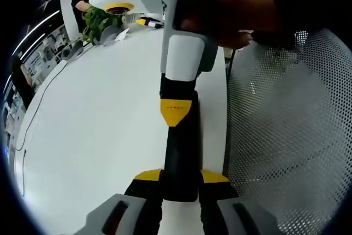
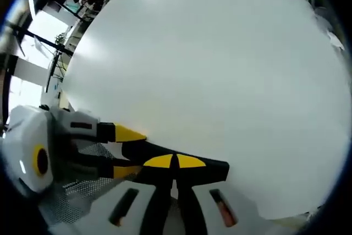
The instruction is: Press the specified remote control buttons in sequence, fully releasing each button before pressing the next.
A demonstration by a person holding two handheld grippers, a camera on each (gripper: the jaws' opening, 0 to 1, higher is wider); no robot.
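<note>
In the left gripper view, the left tool (image 1: 180, 182) grips the near end of a long black remote control (image 1: 180, 152) between its yellow-tipped jaws, over the white bench (image 1: 99, 130). The right tool (image 1: 177, 115) touches its far end, jaws together. In the right gripper view, the right tool (image 2: 175, 162), jaws closed together, presses on the remote (image 2: 181, 171), which the left tool (image 2: 124, 149) holds.
</note>
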